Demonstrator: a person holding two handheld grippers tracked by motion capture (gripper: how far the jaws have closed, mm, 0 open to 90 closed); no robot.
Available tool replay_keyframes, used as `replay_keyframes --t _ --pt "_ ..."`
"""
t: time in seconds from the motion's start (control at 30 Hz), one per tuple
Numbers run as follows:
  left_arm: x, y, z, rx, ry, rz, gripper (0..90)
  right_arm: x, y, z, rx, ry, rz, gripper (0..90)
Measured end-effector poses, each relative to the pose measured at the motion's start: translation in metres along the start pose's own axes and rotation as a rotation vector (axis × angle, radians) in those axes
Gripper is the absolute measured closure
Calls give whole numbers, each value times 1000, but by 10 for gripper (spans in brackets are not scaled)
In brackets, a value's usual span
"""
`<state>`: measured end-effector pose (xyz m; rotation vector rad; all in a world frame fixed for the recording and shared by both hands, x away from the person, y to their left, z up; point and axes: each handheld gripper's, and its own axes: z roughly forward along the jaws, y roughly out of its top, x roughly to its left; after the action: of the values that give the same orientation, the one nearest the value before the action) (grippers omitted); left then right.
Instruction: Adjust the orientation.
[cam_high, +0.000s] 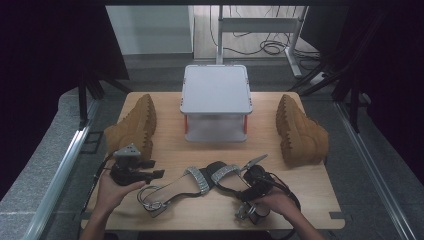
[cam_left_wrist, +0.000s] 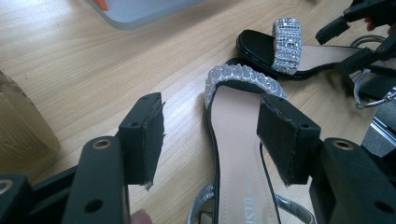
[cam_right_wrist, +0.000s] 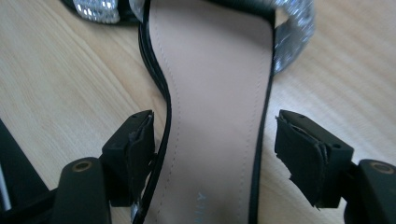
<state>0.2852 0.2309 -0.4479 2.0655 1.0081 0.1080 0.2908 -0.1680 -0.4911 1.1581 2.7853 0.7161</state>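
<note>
A: Two black sandals with glittering toe bands lie side by side on the tabletop (cam_high: 300, 200), both in front of the grey stand (cam_high: 216, 102). The left sandal (cam_high: 175, 189) is nearer the left gripper (cam_high: 150, 175), the right sandal (cam_high: 227, 176) under the right gripper (cam_high: 250, 192).

B: Fingers?

A: The right gripper's fingers (cam_right_wrist: 303, 149) stand spread on either side of the right sandal's tan insole (cam_right_wrist: 219, 116), one finger right at the sole's edge, no squeeze that I can see. The left gripper's fingers (cam_left_wrist: 142, 135) are spread too, hovering over the left sandal's sole with nothing between them.

B: How will they handle?

A: Light, I would judge, with a fairly stiff sole; the thin ankle straps and buckles look floppy and likely to snag. The patent edge may be slippery. The narrow waist of the sole seems the best hold; the beaded band is bumpy and could shed stones.

B: Anything else around the stand?

A: A tan boot to its left (cam_high: 132, 127) and another to its right (cam_high: 300, 132), both lying on their sides, well apart from the sandals.
</note>
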Motion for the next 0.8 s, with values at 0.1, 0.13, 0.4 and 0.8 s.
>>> replay_keyframes --t 0.1,0.13,0.4,0.8 --pt "0 0 0 2 0 0 418 -1 -1 4 18 3 10 273" --pt "0 0 0 2 0 0 418 -3 -1 8 42 12 17 266" --pt "0 -1 1 3 -2 -3 417 -5 -1 13 75 57 59 347" --pt "2 -1 1 3 0 -8 418 -13 -9 1 -18 25 137 418"
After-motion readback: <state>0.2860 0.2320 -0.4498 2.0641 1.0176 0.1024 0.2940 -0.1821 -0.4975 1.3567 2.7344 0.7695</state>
